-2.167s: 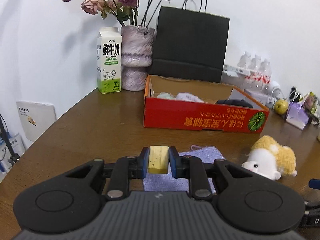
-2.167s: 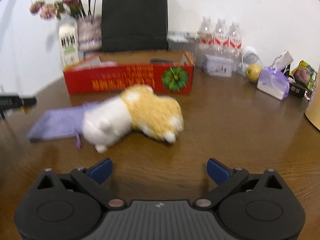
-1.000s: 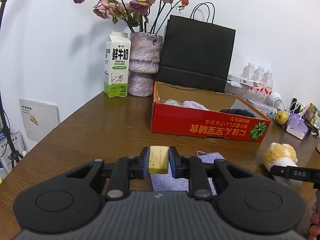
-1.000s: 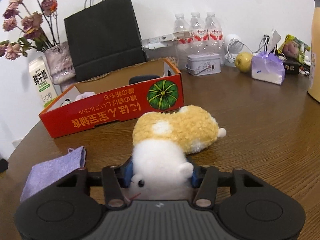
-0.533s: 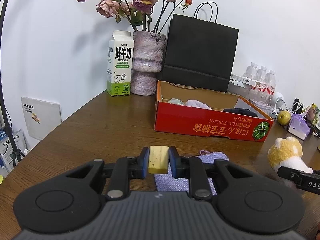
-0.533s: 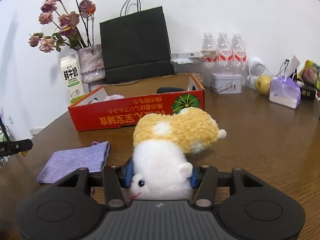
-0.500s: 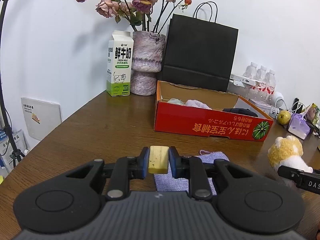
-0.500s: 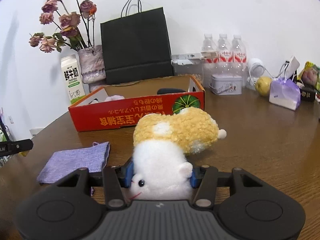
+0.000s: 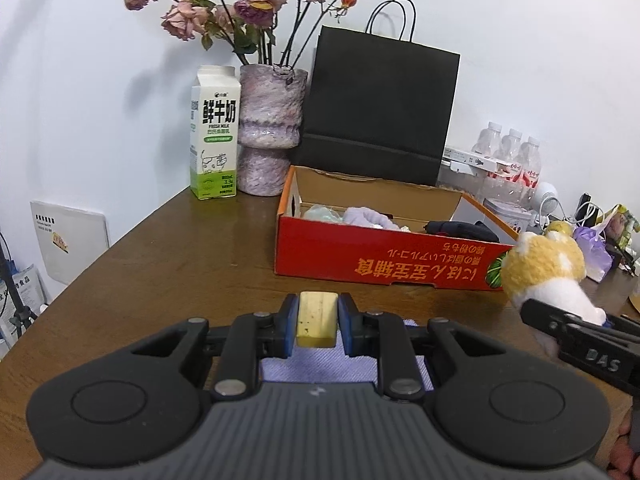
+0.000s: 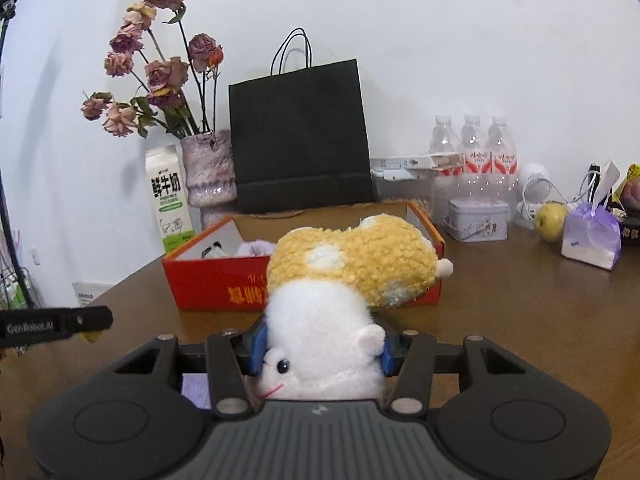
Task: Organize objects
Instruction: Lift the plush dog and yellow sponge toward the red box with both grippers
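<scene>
We see left hand-held gripper [image 9: 317, 326] clamped on yellow block [image 9: 317, 319] over purple cloth [image 9: 320, 364] | right hand-held gripper [image 10: 322, 350] squeezing plush hamster [image 10: 352, 276], lifted before red box [image 9: 384, 256] | black bag [image 9: 380, 108], vase [image 9: 272, 128] along desk [image 9: 180, 248] back edge

Home setting: lived-in room, cluttered wooden table [image 9: 168, 256] against a white wall.

Behind the red cardboard box [image 9: 384, 264]: dried roses in a vase [image 9: 271, 136], milk carton [image 9: 215, 136], black paper bag [image 9: 380, 112]. Right of the box: water bottles [image 10: 472, 152], tin [image 10: 478, 220], apple [image 10: 552, 216], snack packets.
</scene>
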`<state>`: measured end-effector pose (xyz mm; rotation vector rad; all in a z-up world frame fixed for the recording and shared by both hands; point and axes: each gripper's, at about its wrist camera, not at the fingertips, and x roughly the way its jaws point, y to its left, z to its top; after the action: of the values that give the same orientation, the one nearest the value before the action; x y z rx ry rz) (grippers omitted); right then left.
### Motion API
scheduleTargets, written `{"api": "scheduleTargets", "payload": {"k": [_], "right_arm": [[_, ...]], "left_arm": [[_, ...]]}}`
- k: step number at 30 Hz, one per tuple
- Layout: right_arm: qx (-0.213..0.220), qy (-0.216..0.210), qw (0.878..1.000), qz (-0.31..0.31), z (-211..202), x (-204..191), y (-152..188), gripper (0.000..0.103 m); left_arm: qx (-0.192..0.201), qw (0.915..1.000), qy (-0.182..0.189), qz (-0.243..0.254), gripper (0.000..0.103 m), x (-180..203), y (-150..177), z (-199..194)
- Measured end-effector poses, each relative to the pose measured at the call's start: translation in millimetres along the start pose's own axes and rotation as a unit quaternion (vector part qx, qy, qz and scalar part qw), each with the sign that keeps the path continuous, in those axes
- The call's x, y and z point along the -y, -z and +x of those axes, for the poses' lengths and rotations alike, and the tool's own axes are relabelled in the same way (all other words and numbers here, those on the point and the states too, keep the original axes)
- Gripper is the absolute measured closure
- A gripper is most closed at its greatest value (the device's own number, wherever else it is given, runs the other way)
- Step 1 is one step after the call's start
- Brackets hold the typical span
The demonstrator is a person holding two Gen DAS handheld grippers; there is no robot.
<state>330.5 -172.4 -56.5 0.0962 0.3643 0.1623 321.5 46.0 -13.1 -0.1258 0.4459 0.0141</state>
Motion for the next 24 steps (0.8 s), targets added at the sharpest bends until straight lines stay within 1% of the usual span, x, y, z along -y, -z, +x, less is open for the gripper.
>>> {"api": "scheduleTargets", "payload": {"k": [1, 5, 12, 14, 16, 20, 24], "right_arm": [[0.000, 0.003, 1.000, -0.001, 3.3, -2.7, -1.7, 0.054], [0.004, -0.010, 1.000, 0.000, 15.0, -9.8, -10.1, 0.054], [0.045, -0.018, 0.999, 0.007, 27.7, -10.7, -39.7, 0.054], [0.059, -0.020, 0.998, 0.011, 33.9, -9.4, -48.6, 0.054], [0.070, -0.022, 0.997, 0.014, 40.6, -8.1, -56.1, 0.054], [0.077, -0.028, 0.996, 0.018, 54.2, -4.5, -67.4, 0.054], [0.079, -0.036, 0.996, 0.012, 68.5, -2.4, -75.7, 0.054]], "left_arm": [[-0.002, 1.0000, -0.001, 0.001, 0.082, 2.5, -2.4, 2.4], [-0.002, 1.0000, 0.001, 0.000, 0.082, 11.5, -15.5, 13.3], [0.027, 0.9995, 0.007, -0.016, 0.082, 28.4, -46.5, 33.3], [0.042, 0.9988, 0.005, -0.025, 0.082, 31.7, -54.7, 38.3], [0.050, 0.9984, 0.005, -0.025, 0.082, 34.7, -62.0, 43.8], [0.063, 0.9973, 0.001, -0.037, 0.082, 35.9, -76.6, 56.6], [0.076, 0.9965, 0.004, -0.036, 0.082, 40.0, -88.4, 67.7]]}}
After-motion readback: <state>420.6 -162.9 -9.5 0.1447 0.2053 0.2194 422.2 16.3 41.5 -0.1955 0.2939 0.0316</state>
